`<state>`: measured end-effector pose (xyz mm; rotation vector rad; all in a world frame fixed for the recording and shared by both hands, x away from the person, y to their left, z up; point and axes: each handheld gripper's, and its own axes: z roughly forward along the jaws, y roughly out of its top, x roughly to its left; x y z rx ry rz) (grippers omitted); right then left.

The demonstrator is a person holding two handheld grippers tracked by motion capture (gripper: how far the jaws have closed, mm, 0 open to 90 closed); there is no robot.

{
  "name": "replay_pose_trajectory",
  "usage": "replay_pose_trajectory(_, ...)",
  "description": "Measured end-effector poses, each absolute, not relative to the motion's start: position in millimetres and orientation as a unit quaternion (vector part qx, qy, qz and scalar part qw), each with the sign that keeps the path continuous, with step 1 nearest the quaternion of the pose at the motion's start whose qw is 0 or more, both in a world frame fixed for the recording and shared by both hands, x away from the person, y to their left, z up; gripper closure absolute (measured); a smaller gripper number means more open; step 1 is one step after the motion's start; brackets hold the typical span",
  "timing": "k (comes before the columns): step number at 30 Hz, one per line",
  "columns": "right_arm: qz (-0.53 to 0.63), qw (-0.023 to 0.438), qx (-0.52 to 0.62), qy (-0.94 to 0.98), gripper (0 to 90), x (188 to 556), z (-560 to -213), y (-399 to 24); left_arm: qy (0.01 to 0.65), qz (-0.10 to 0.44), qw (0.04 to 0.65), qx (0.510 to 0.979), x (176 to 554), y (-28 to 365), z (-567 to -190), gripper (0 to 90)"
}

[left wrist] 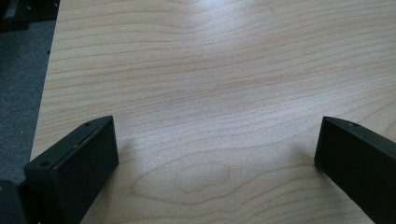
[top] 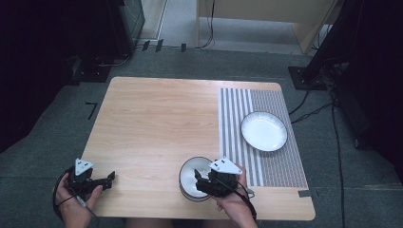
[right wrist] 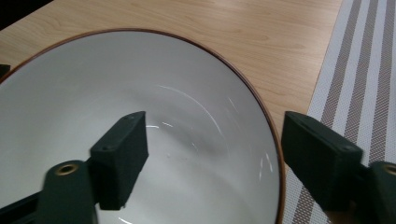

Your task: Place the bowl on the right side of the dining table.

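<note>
A white bowl (top: 192, 176) sits near the front edge of the wooden table (top: 157, 123), a little right of the middle. It is just beside the left edge of a striped mat (top: 278, 161). The bowl has a thin brown rim and looks empty inside.

The right gripper (top: 202, 183) is at the right side of the bowl. In the right gripper view, one black jaw is inside the bowl (right wrist: 140, 130) and the other jaw is outside it, over the mat (right wrist: 359, 60). The bowl's wall runs between the two jaws. There is a gap between the wall and the jaws, so the right gripper (right wrist: 212, 149) is open around the rim and is not squeezing it. I cannot tell if the inside jaw touches the bowl. The person's right hand (top: 235, 202) holds this gripper from the front edge of the table.

The left gripper (top: 110, 179) is at the front left corner of the table, well apart from the bowl. The person's left hand (top: 73, 206) holds it. In the left gripper view its jaws stand wide open over bare wood, and nothing is between them.

A white plate (top: 263, 131) lies on the mat, farther back and to the right, well apart from the bowl. Grey carpet (top: 66, 142) lies around the table.
</note>
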<state>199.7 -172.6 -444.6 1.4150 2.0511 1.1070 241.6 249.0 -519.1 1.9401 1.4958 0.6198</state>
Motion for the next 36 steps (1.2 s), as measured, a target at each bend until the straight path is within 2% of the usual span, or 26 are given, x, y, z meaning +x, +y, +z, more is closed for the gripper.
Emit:
replay_pose_trajectory(1, 0.397, 0.206, 0.508, 0.736, 27.5, 199.7, -444.6, -172.6, 0.564, 0.234, 0.302, 0.732, 241.6, 249.0, -519.1, 0.0)
replay_pose_trajectory(4, 0.400, 0.202, 0.508, 0.736, 39.3, 202.4, -449.3, -168.7, 0.564, 0.234, 0.302, 0.732, 241.6, 249.0, -519.1, 0.0)
replay_pose_trajectory(6, 0.398, 0.204, 0.510, 0.735, 41.0, 203.0, -450.6, -167.7, 0.564, 0.234, 0.303, 0.732, 241.6, 249.0, -519.1, 0.0)
replay_pose_trajectory(7, 0.395, 0.207, 0.516, 0.731, 45.9, 204.7, -452.8, -167.3, 0.564, 0.234, 0.303, 0.732, 241.6, 249.0, -519.1, 0.0)
replay_pose_trajectory(8, 0.395, 0.207, 0.516, 0.731, 45.9, 204.7, -452.8, -167.3, 0.564, 0.234, 0.303, 0.732, 241.6, 249.0, -519.1, 0.0)
replay_pose_trajectory(9, 0.402, 0.194, 0.524, 0.725, 50.1, 207.8, -454.9, -169.4, 0.564, 0.234, 0.303, 0.732, 241.7, 248.9, -519.1, 0.0)
replay_pose_trajectory(11, 0.402, 0.190, 0.526, 0.725, 51.3, 210.0, -456.7, -170.5, 0.564, 0.234, 0.303, 0.732, 241.8, 249.0, -519.1, 0.0)
replay_pose_trajectory(16, 0.434, 0.136, 0.543, 0.706, 54.6, 216.5, -463.5, -181.3, 0.564, 0.233, 0.303, 0.732, 241.8, 248.8, -519.1, 0.0)
replay_pose_trajectory(18, 0.437, 0.131, 0.544, 0.704, 55.9, 216.9, -464.0, -182.7, 0.564, 0.233, 0.303, 0.732, 241.9, 248.8, -519.1, 0.0)
replay_pose_trajectory(20, 0.443, 0.120, 0.545, 0.701, 61.2, 217.8, -463.7, -187.6, 0.564, 0.233, 0.303, 0.732, 241.8, 248.8, -519.1, 0.0)
replay_pose_trajectory(27, 0.450, 0.128, 0.530, 0.707, 71.3, 213.6, -461.0, -196.0, 0.563, 0.233, 0.303, 0.733, 242.1, 248.8, -519.1, 0.0)
replay_pose_trajectory(30, 0.456, 0.128, 0.528, 0.705, 80.6, 209.8, -458.8, -200.8, 0.563, 0.233, 0.303, 0.733, 242.1, 248.8, -519.1, 0.0)
replay_pose_trajectory(36, 0.451, 0.136, 0.529, 0.706, 81.8, 205.0, -457.7, -202.7, 0.563, 0.233, 0.303, 0.733, 242.3, 248.7, -519.1, 0.0)
